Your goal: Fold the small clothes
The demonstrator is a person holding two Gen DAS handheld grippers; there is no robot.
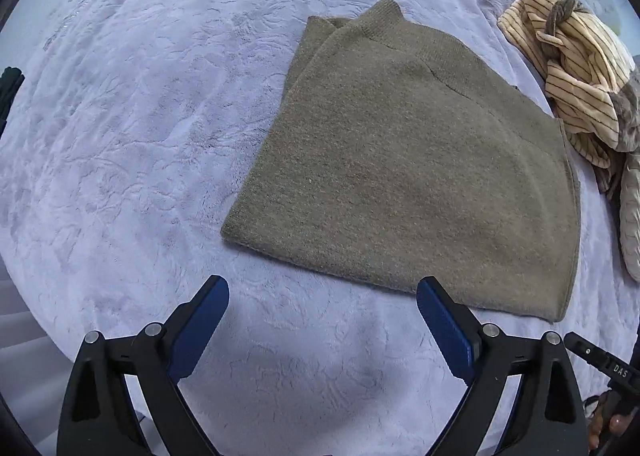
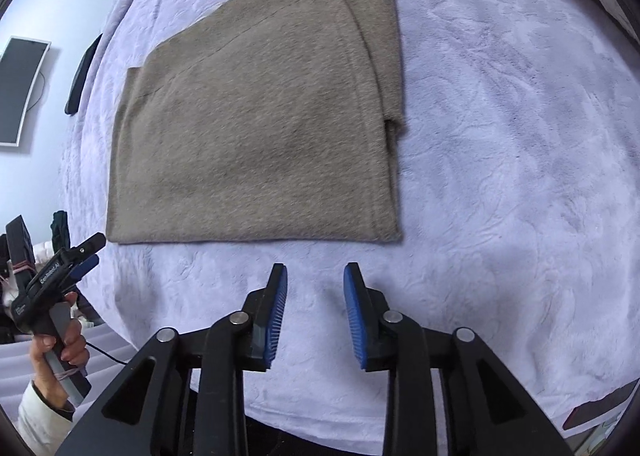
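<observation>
Olive-brown knit sweater (image 1: 408, 160) lies flat on the lavender blanket (image 1: 140, 136), already folded over on itself with layered edges showing along one side and the collar pointing at the far edge. Left gripper (image 1: 322, 320) hangs over bare blanket just short of the sweater's near edge, jaws spread wide, nothing between them. Right gripper (image 2: 315, 312) is also near that edge, jaws partly apart, empty, not touching the fabric. So this piece looks mostly done: judging by the shape, maybe one more fold across to make it compact, or it counts as finished. Striped cream garment (image 1: 576, 68) sits crumpled in a heap near the far edge of the blanket, just beside the sweater, clearly unfolded. That one looks like the remaining work.
</observation>
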